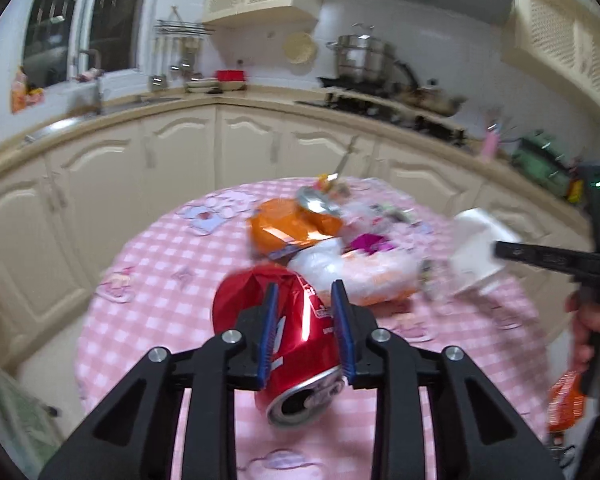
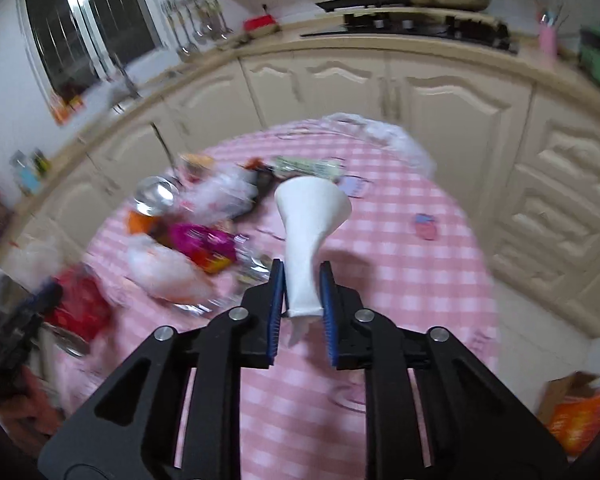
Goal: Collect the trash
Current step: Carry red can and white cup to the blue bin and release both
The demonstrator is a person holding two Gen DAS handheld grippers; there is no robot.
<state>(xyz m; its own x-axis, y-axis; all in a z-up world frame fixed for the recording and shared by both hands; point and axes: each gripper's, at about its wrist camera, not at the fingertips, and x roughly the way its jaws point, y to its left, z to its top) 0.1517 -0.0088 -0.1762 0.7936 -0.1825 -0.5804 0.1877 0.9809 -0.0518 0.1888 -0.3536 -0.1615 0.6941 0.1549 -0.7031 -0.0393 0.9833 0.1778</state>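
Observation:
My left gripper (image 1: 305,292) is shut on a crushed red soda can (image 1: 296,344) and holds it above the pink checked table (image 1: 148,280). My right gripper (image 2: 302,270) is shut on a squashed white paper cup (image 2: 308,232), held above the table (image 2: 400,280). The cup (image 1: 478,248) and right gripper also show at the right of the left wrist view. The can (image 2: 80,304) shows blurred at the left of the right wrist view. More trash lies on the table: an orange wrapper (image 1: 292,226), a clear plastic bag (image 1: 356,272) and a magenta wrapper (image 2: 204,240).
A metal ladle (image 2: 156,196) lies among the trash. Cream kitchen cabinets (image 1: 252,148) and a counter with a stove and pots (image 1: 364,60) curve behind the table. An orange bag (image 2: 580,416) and a cardboard box sit on the floor at the right.

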